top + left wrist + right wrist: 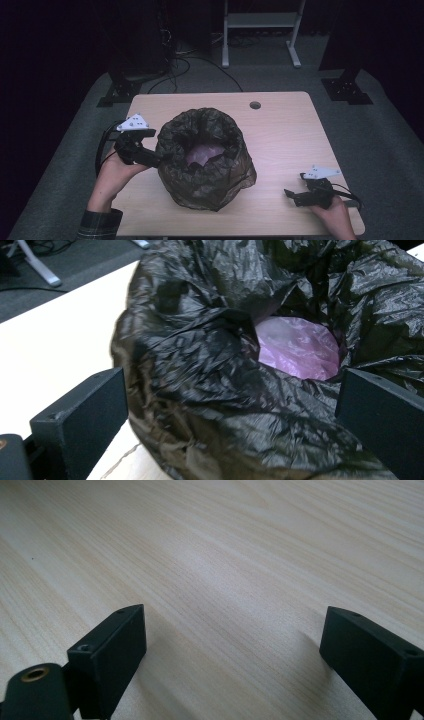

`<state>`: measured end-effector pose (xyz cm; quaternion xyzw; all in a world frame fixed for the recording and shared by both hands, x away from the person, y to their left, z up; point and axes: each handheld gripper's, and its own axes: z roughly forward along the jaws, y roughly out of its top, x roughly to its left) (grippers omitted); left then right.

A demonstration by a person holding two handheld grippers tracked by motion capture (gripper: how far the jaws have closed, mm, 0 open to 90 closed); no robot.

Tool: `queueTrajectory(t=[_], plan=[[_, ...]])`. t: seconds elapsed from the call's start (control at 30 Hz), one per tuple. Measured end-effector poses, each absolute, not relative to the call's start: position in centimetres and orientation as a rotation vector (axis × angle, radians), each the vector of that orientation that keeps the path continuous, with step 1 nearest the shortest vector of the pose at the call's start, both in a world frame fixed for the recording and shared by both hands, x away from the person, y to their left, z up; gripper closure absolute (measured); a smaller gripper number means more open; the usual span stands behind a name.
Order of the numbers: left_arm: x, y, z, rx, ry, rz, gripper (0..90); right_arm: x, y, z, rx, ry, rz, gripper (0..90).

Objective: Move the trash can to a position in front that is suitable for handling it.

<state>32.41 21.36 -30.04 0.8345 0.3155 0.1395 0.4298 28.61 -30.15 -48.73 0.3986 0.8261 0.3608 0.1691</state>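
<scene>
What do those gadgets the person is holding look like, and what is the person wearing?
Each hand holds a black two-jaw tool. The left gripper and the right gripper both carry a grey three-cornered plate on top and trail a black cable. Their jaws are flat black blocks with small screw holes. A dark plaid sleeve covers the left forearm.

black bag (210, 390) between spread fingers (82, 415) | pink liner (297, 347) inside | table (50, 340)

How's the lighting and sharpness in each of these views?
High view: dim, surroundings nearly black, table lit pale. Left gripper view: glare streaks on the crinkled black bag, near jaws soft. Right gripper view: bright, even light on the wood grain, faint shadows beside the jaws.
</scene>
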Motion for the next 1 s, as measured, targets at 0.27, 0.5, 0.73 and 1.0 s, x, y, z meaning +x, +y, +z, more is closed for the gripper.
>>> queueTrajectory(t=[0.27, 0.5, 0.73, 1.0], plan=[[32.8, 20.4, -31.0, 2.121, 0.769, 0.326, 0.0, 28.6, -30.2, -48.7, 1.132, 2.349, 1.025, 10.1], [32.8, 20.2, -31.6, 2.120, 0.768, 0.327, 0.0, 28.6, -30.2, -48.7, 1.131, 2.350, 1.025, 10.1], [32.7, 19.4, -31.6, 2.132, 0.750, 0.331, 0.0, 28.6, -30.2, -48.7, 1.131, 2.350, 1.025, 10.1], [32.8, 17.9, -31.7, 2.151, 0.715, 0.334, 0.0, 28.6, -30.2, -48.7, 1.135, 2.349, 1.024, 10.1]])
